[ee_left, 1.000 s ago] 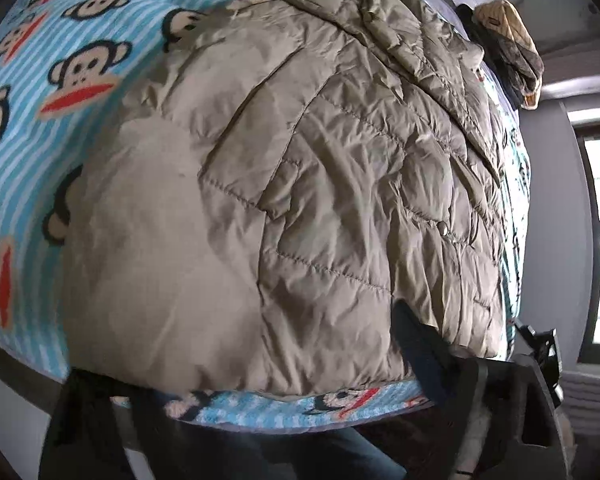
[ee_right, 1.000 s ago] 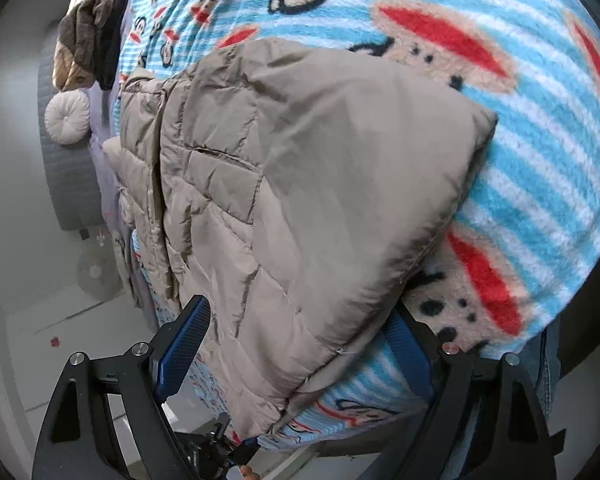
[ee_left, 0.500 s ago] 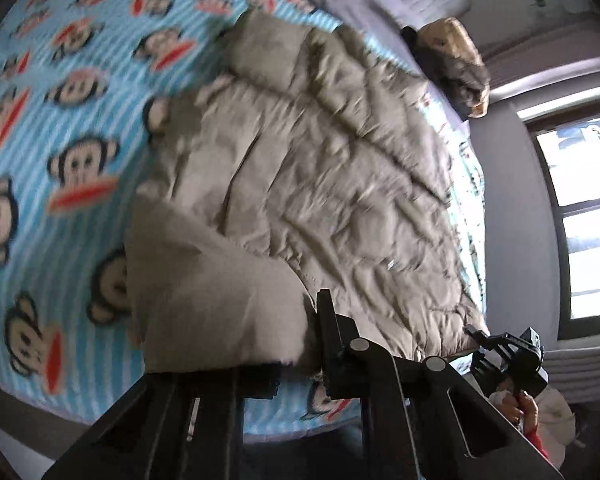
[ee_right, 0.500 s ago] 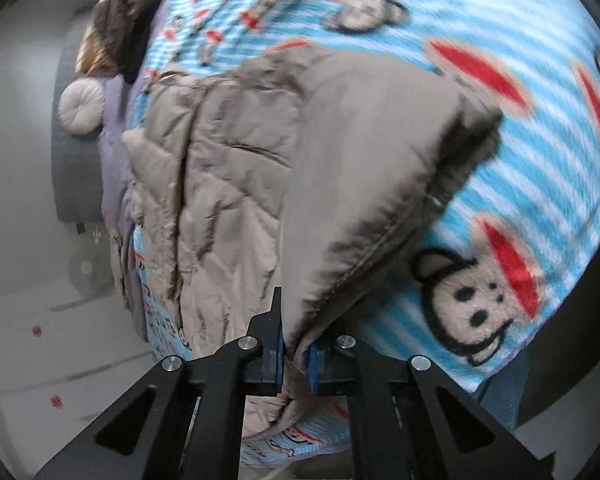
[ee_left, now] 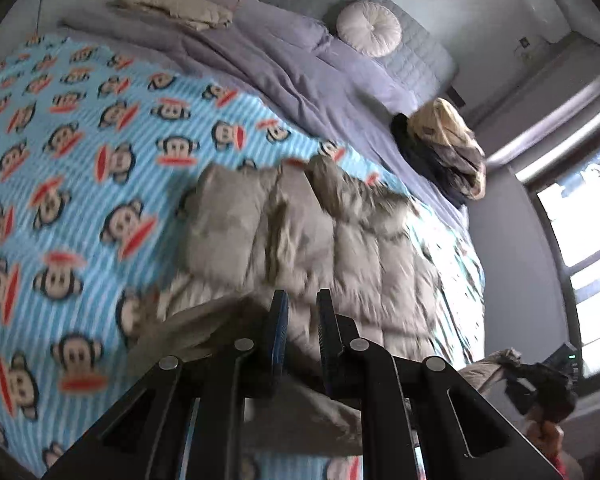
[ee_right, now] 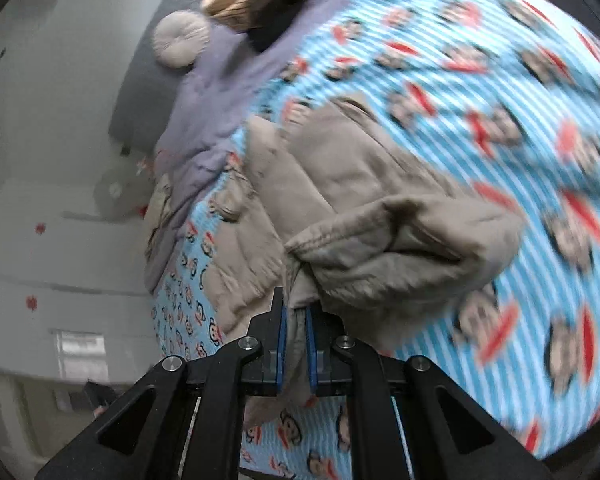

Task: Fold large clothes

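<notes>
A beige quilted puffer jacket [ee_left: 340,248] lies on a blue striped monkey-print blanket [ee_left: 80,168] on a bed. My left gripper [ee_left: 302,312] is shut on the jacket's near hem and holds it lifted off the blanket. My right gripper [ee_right: 295,320] is shut on the other near corner of the jacket [ee_right: 380,248], which bunches up and curls over above the fingers. The far part of the jacket still rests flat on the blanket [ee_right: 500,80]. The right gripper also shows at the lower right of the left wrist view [ee_left: 540,388], holding cloth.
A lilac duvet [ee_left: 300,68] covers the head of the bed, with a round white cushion [ee_left: 368,28], folded beige bedding [ee_left: 176,4] and a pile of dark and tan clothes [ee_left: 440,148]. A window [ee_left: 580,248] is at the right. White floor [ee_right: 40,240] lies beside the bed.
Both grippers closed on the jacket's near hem and rose, lifting it away from the bed edge. The near part of the jacket now bunches and folds towards the far part.
</notes>
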The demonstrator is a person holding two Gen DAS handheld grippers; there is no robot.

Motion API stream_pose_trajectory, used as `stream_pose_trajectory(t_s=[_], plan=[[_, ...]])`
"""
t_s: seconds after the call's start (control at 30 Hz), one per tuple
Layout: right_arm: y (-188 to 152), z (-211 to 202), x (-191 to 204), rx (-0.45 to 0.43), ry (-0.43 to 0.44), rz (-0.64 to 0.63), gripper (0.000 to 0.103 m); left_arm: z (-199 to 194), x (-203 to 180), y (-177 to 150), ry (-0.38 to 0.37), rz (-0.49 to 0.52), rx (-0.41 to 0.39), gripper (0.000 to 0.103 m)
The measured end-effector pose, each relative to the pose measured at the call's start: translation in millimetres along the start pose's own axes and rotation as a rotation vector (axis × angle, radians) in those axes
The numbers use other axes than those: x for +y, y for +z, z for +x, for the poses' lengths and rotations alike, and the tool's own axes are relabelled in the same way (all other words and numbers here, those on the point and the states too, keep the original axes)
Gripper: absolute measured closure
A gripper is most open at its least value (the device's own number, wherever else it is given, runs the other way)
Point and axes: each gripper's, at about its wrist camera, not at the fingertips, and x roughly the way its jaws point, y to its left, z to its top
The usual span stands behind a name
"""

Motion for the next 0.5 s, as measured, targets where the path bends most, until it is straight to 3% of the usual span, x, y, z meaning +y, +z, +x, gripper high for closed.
stream_pose_trajectory(t_s=[0.13,0.2,0.37,0.5], plan=[[52,38,18,0.056,-0.001,-0.09,0.094,48,-11,21,0.102,0.035,0.021,0.087],[71,64,20,0.089,-0.053,-0.137,0.094,73,-7,24,0.144,0.035,0.049,0.087],[95,122,-7,0.162,-0.156,-0.087,0.094,118,11,35,0.211,0.062,0.108,0.087],[102,145,-34,0.148,-0.19,0.009,0.094,132,27,47,0.254,0.063,0.148,0.086]])
